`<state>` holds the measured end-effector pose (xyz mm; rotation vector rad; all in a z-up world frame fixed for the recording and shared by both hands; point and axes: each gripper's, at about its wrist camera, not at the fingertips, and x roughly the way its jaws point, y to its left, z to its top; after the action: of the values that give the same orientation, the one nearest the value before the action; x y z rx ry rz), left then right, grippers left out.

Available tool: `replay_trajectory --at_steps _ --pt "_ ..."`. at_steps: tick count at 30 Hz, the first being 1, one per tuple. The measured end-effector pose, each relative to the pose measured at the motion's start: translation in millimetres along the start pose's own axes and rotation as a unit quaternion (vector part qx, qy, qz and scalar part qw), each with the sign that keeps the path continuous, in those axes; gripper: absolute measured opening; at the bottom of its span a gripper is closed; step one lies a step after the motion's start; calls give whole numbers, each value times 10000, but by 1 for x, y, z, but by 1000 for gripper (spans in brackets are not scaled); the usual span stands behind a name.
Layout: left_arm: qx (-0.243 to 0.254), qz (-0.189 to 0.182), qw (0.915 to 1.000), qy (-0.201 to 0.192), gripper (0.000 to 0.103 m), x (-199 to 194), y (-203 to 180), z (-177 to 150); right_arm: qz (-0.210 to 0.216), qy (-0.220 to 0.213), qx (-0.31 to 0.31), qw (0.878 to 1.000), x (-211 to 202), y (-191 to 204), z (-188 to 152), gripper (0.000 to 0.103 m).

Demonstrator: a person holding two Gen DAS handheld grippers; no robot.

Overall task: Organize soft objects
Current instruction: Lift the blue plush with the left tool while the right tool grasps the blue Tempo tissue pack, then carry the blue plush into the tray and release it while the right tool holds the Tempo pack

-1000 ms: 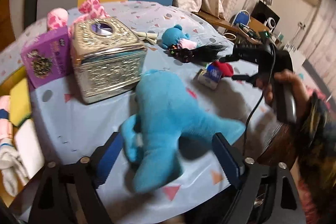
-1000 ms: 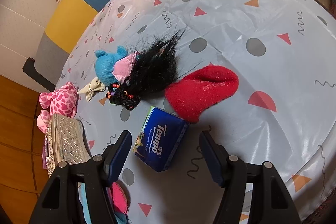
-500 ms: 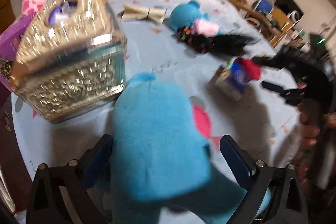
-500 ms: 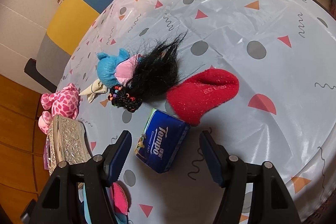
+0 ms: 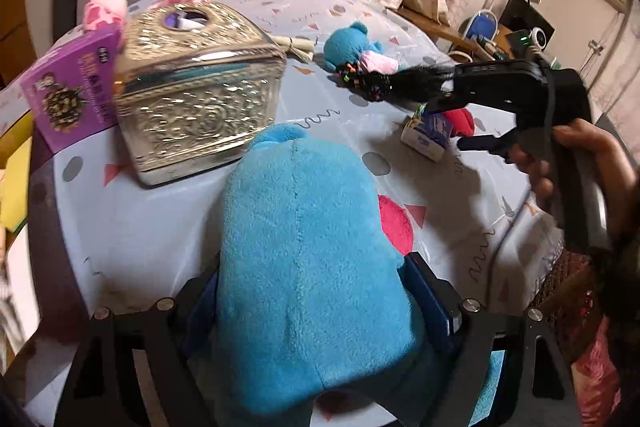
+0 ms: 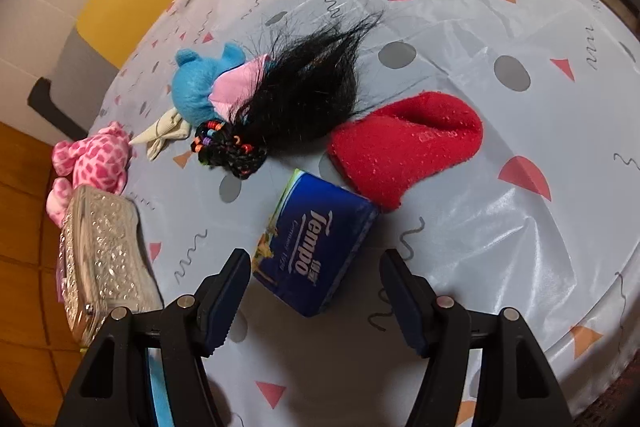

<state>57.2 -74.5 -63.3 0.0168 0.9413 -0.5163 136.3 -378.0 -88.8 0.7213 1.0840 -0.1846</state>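
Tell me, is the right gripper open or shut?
Open: the right gripper hovers with jaws apart over the tissue pack, touching nothing.

left gripper (image 5: 312,303): I see two black arms shaped like open triangles. Each one has a round silver screw on top.
left pads (image 5: 430,299): dark blue, flat and long, stuck on the inside of each black finger.
right gripper (image 6: 316,291): mine looks the same, black frames with triangle holes and silver screws.
right pads (image 6: 224,301): dark blue, with little saw teeth along the edge.
right gripper from the side: a chunky black body with a long black handle. A thin black cable hangs down from it.
hand (image 5: 576,163): it wears a dark patterned sleeve at the wrist.
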Motion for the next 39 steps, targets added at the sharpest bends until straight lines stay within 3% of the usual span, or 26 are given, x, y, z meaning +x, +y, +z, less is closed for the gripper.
replay_trajectory --at_steps 2,5,11,14,33,39 --pt "0 32 9999 -133 85 -10 2 -2 -53 -37 139 9999 4 4 2 84" --pt "16 47 9994 -337 85 -27 3 -4 -386 -8 118 9992 20 14 5 85" --pt "-34 120 9974 -703 85 -53 8 -6 -1397 -14 -1127 9838 40 46 -9 68" --pt "-161 178 9964 -816 85 -61 12 -5 -1702 14 -1482 9742 45 54 -14 67" --pt "-698 624 9869 -1310 85 -122 48 -3 -1786 -222 -2003 9631 52 75 -45 62" --pt "-971 762 9818 -1447 85 -146 77 -4 -1809 -240 -2100 9605 52 79 -50 62"
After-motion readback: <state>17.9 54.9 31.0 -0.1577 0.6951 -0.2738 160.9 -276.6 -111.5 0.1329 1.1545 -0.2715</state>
